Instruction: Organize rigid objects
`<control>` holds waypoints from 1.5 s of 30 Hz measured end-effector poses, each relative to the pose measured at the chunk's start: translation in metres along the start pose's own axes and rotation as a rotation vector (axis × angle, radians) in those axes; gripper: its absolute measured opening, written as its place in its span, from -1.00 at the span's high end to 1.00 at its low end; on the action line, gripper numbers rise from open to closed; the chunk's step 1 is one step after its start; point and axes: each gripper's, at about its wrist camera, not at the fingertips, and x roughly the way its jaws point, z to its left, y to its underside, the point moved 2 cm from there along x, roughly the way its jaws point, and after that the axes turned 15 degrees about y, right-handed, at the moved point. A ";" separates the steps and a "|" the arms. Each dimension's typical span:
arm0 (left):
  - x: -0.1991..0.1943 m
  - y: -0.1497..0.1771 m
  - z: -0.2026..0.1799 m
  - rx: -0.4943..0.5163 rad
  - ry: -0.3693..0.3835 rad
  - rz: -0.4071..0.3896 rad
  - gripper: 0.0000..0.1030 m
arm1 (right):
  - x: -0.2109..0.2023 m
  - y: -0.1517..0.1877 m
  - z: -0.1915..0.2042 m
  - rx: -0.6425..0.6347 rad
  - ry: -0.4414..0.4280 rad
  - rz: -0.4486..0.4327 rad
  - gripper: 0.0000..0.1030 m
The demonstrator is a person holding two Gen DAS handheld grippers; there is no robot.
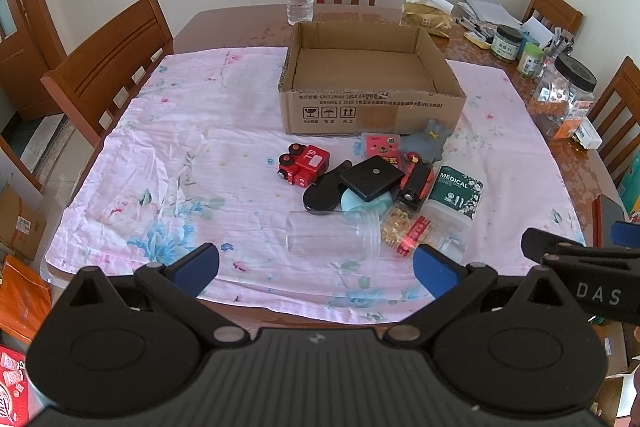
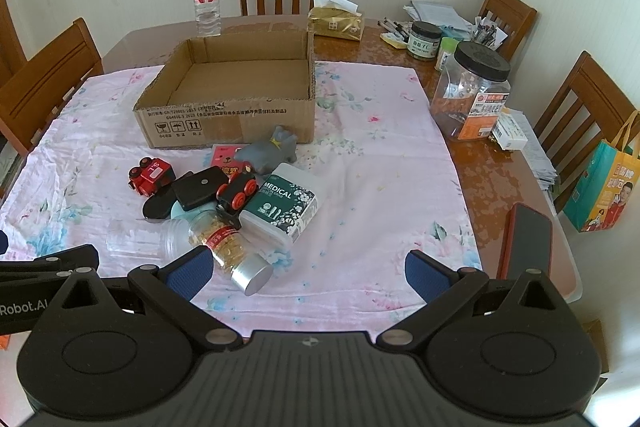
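Pill bottle: lying on its side at the near edge of the pile, silver cap toward us. We judge it rigid, light, smooth and apt to roll; we would grip across the body, not the cap.
Clear jar: on its side beside it; likely thin-walled and slippery.
Cardboard box: open, nothing inside, just behind the pile.
Left gripper: fingers spread wide, holding nothing.
Right gripper: fingers spread wide, holding nothing.
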 end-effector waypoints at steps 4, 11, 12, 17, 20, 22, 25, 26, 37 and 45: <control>0.001 -0.001 -0.002 0.003 -0.001 -0.008 -0.99 | 0.000 0.000 -0.001 0.003 -0.001 -0.005 -1.00; 0.005 0.002 0.000 0.009 0.016 -0.027 -0.99 | 0.004 0.001 -0.002 -0.002 -0.010 -0.022 -1.00; 0.006 0.002 0.000 0.008 0.020 -0.030 -0.99 | 0.005 0.002 -0.002 -0.001 -0.011 -0.024 -1.00; 0.012 0.005 0.002 0.012 0.043 -0.056 -0.99 | 0.009 0.004 -0.002 0.001 -0.032 -0.054 -1.00; 0.018 0.008 0.005 0.013 0.059 -0.062 -0.99 | 0.015 0.006 -0.004 0.010 -0.064 -0.059 -1.00; 0.022 0.011 0.007 0.007 0.068 -0.061 -0.99 | 0.018 0.008 -0.005 0.017 -0.080 -0.063 -1.00; 0.029 0.015 0.011 0.003 0.079 -0.055 -0.99 | 0.022 0.010 -0.006 0.011 -0.095 -0.073 -1.00; 0.032 0.016 0.012 0.004 0.078 -0.053 -0.99 | 0.024 0.011 -0.006 0.009 -0.098 -0.076 -1.00; 0.058 0.012 0.024 0.001 0.079 -0.037 -0.99 | 0.041 0.018 -0.014 -0.015 -0.123 -0.096 -1.00; 0.094 0.010 0.018 0.064 0.079 -0.011 -0.99 | 0.061 0.025 -0.014 -0.040 -0.103 -0.041 -1.00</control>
